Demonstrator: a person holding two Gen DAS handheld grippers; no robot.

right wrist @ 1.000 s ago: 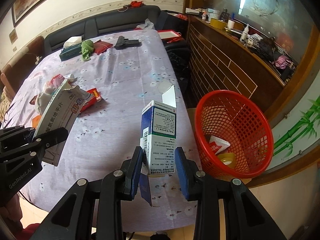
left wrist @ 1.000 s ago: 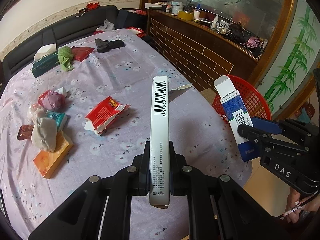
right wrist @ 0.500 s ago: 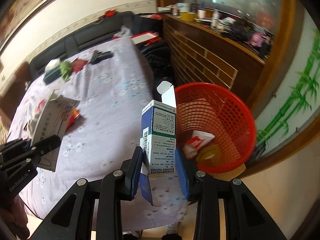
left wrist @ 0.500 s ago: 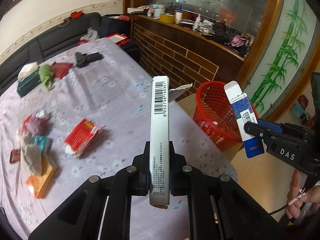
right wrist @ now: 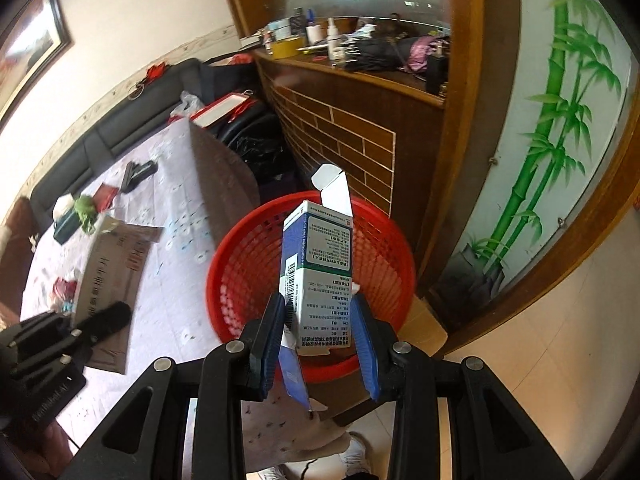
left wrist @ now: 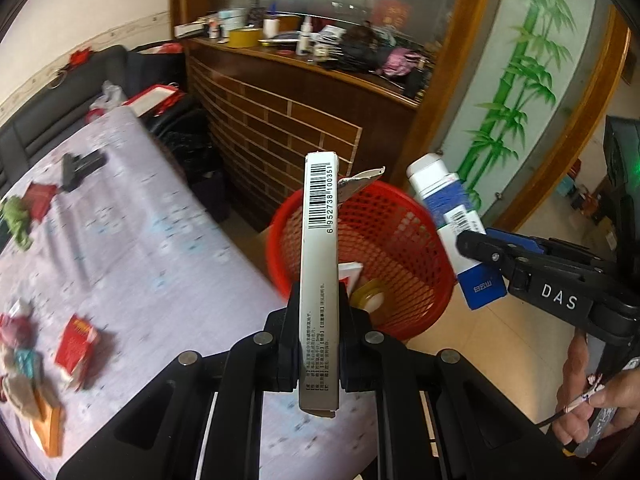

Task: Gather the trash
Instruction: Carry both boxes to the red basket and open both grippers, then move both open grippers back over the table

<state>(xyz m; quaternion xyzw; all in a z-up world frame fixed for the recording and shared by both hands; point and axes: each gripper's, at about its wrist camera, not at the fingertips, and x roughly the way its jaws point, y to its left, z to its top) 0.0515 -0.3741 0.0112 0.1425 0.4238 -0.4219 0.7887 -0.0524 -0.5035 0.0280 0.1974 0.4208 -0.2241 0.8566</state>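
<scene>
My left gripper (left wrist: 319, 320) is shut on a flat white medicine box (left wrist: 319, 248) with a barcode, held upright in front of the red mesh basket (left wrist: 384, 216). My right gripper (right wrist: 318, 332) is shut on a blue and white carton (right wrist: 320, 264) with its top flap open, held over the red basket (right wrist: 248, 264). The right gripper and its carton (left wrist: 456, 232) also show in the left wrist view, right of the basket. The left gripper and white box (right wrist: 108, 264) show at the left of the right wrist view. Some trash lies in the basket bottom (left wrist: 368, 296).
The table with the purple flowered cloth (left wrist: 132, 248) holds a red packet (left wrist: 76, 344), an orange box (left wrist: 50, 428), crumpled wrappers (left wrist: 20, 360), a green rag (left wrist: 16, 220) and a black object (left wrist: 80, 164). A brick-faced counter (left wrist: 280, 120) stands behind the basket.
Both grippers have swung right with their boxes, away from the table middle toward the red basket. The right carton is now over the basket; the left box is in front of it.
</scene>
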